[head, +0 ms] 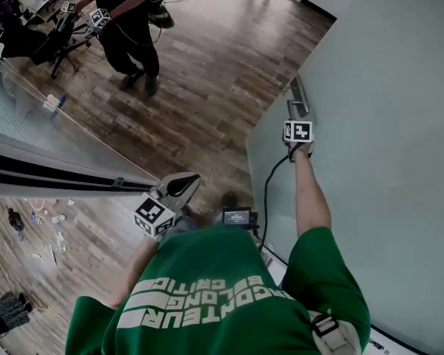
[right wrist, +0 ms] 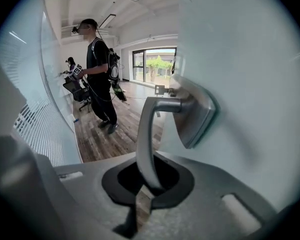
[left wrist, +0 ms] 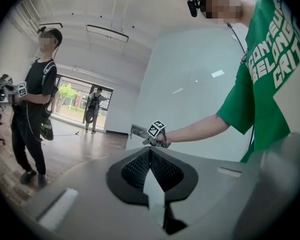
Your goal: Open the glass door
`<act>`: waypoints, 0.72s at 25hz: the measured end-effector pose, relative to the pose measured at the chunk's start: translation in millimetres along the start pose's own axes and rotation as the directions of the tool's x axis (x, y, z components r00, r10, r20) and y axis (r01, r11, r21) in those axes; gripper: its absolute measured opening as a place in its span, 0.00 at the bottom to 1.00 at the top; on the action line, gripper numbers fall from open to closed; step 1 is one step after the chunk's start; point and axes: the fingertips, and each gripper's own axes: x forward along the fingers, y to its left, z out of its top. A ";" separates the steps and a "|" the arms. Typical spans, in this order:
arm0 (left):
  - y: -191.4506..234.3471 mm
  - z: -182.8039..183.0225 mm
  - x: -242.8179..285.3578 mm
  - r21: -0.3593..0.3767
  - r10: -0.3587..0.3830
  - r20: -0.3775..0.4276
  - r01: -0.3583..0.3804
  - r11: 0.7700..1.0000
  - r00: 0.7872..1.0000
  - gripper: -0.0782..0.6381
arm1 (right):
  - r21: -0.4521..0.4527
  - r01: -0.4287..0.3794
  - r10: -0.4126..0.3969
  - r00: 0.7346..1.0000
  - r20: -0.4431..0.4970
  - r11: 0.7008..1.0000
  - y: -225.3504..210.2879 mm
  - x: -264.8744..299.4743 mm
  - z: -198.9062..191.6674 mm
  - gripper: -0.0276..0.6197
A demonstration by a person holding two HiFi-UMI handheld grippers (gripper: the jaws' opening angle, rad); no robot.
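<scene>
Now: left gripper [head: 179,188] sits low centre in the head view, close above the green shirt [head: 207,302]. Its jaws are together with nothing between them, and it takes no part in the task.

Right gripper [head: 299,120] is right of centre, at the end of the outstretched arm. Its own view shows the jaws clamped on the metal door handle [right wrist: 146,134], with the curved bar of the lever running down between the pads.

Glass door [head: 385,124] is the frosted panel filling the right side of the head view, handle near its left edge. It stands at an angle to the glass wall [head: 37,124] at left, and wood floor [head: 207,87] shows in a wide gap between the two. Judgement: the door is off its frame and partly swung.

Done: handle reached and gripped, door apparently unlatched. Left: carry the swing to full opening, then release the handle. The hinge limit cannot be told.

Far, upper left: a person in black [head: 129,28] stands well apart from the door.
</scene>
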 end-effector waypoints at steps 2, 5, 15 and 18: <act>-4.4 3.1 8.5 0.004 -0.004 -0.002 0.004 1.000 1.000 0.13 | -0.009 0.004 -0.004 1.000 0.006 1.000 -8.0 -1.7 5.6 0.03; -10.0 5.0 23.9 0.008 -0.015 -0.008 0.015 1.000 1.000 0.13 | 0.002 0.011 -0.011 1.000 0.012 1.000 -26.3 -2.6 5.7 0.03; -27.4 9.7 39.2 0.010 -0.040 -0.006 0.041 0.999 0.999 0.13 | 0.060 0.075 -0.077 0.997 0.017 0.995 -76.7 -26.4 2.1 0.03; -34.2 8.3 40.9 0.015 -0.045 -0.005 0.045 0.999 0.999 0.13 | 0.085 0.095 -0.096 0.995 0.013 0.992 -91.2 -31.1 -4.0 0.03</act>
